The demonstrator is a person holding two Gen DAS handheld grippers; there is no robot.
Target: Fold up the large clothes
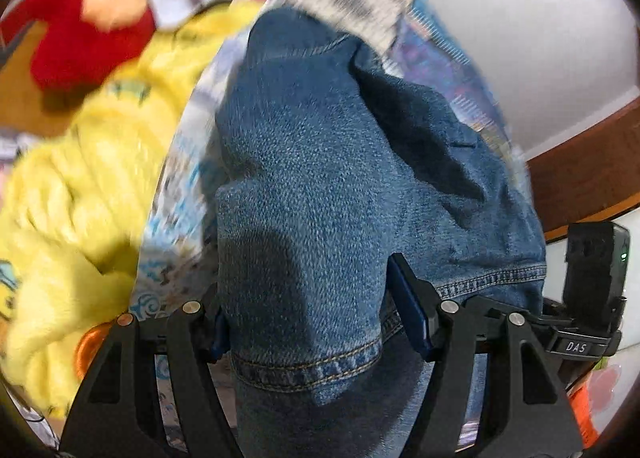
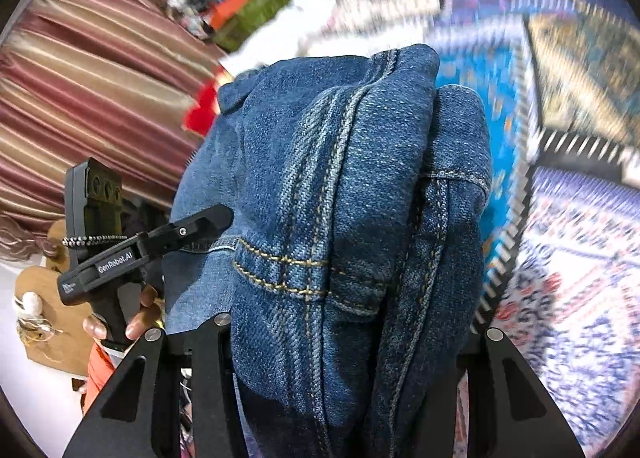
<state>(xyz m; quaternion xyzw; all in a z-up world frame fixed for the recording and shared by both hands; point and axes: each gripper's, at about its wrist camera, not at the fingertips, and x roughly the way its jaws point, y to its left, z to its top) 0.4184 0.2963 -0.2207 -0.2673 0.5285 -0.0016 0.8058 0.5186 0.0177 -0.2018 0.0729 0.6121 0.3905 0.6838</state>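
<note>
plainly, the left claw (image 1: 320, 314) was clamped on a thick fold of the blue denim garment with tan stitching (image 1: 320, 177), its hem bunched between the dark blue pads (image 1: 412, 310). the left-hand pad was mostly hidden behind the cloth. the right claw (image 2: 352, 338) gripped another bundle of the same denim (image 2: 332, 197), seams and hem heaped up so high that both of its pads were covered and could not be made out. the denim hung from the two claws and filled the middle of each view. behind it everything was smeared by blur: a fluffy yellow fabric (image 1: 80, 177), a red cloth (image 1: 80, 37), a blue and purple patterned spread (image 2: 560, 137) and a striped curtain (image 2: 80, 97). in the right wrist view a person's hand (image 2: 132, 318) held the left claw's handle, cut off below.
</note>
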